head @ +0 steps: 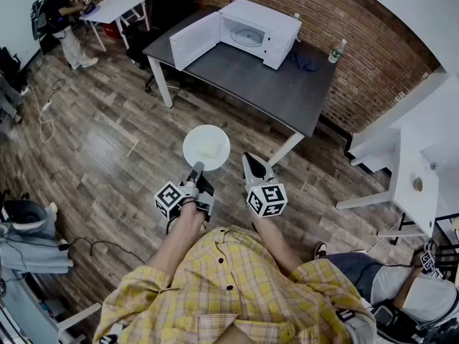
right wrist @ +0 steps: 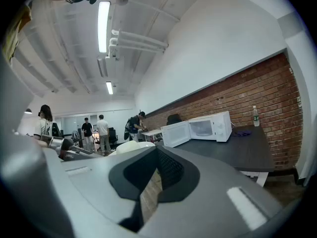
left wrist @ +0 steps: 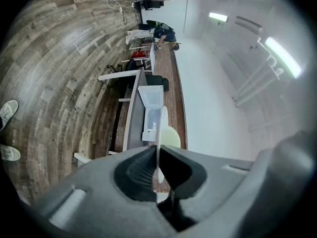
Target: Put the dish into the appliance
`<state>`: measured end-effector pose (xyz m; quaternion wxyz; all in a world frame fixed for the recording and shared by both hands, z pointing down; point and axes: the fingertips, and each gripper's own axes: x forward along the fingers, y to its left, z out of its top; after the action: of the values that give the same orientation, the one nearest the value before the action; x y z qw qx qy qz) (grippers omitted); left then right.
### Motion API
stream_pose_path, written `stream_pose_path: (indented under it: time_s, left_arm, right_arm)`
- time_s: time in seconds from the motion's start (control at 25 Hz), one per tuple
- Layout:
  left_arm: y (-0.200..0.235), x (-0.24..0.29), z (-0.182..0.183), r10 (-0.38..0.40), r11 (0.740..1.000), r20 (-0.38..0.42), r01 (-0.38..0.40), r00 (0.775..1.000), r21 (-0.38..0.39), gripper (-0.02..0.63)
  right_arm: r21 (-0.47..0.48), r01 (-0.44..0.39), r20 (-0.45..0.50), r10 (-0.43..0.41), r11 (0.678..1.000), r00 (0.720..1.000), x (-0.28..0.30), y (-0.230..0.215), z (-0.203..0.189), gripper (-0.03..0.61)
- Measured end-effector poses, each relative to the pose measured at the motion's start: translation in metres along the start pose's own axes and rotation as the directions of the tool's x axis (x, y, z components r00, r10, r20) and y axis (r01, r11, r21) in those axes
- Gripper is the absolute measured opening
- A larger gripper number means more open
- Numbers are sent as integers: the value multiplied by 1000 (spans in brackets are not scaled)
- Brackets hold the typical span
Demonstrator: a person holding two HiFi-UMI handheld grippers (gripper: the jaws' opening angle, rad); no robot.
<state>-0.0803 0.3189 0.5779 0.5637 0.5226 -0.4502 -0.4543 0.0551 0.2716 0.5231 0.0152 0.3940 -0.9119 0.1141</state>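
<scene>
The dish is held out in front of the person, above the floor and well apart from the table. It is gripped by its near rim alone, in the clenched jaws of the left gripper. In the left gripper view the rim is seen edge-on between the pads, so the plate is carried flat and its far side is left free to go in first.

The right gripper is kept just beside the dish but off it. Its jaws appear to be closed on nothing, though a thin slit of floor is seen between them low down, so a slight gap cannot be ruled out. It is judged to be held ready as a spare.

The microwave stands on the table with its door swung wide, so the cavity is already exposed. The dish is judged to be still in transit, with the approach to the table yet to be made.
</scene>
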Motion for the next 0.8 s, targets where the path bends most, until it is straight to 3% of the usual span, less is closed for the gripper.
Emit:
stream_pose_path:
  time_s: [0.28,0.8]
  left_arm:
    - [4,-4,-2,39,999,1,-39,999,32,9]
    - [4,-7,-58,32,998,-10,-32,999,50,9]
  right_arm:
    - [-11,-5,6,5,1000,1000,-4,0,3,5]
    - [-36,-30,26,30,999,999,-48,-22,8,5]
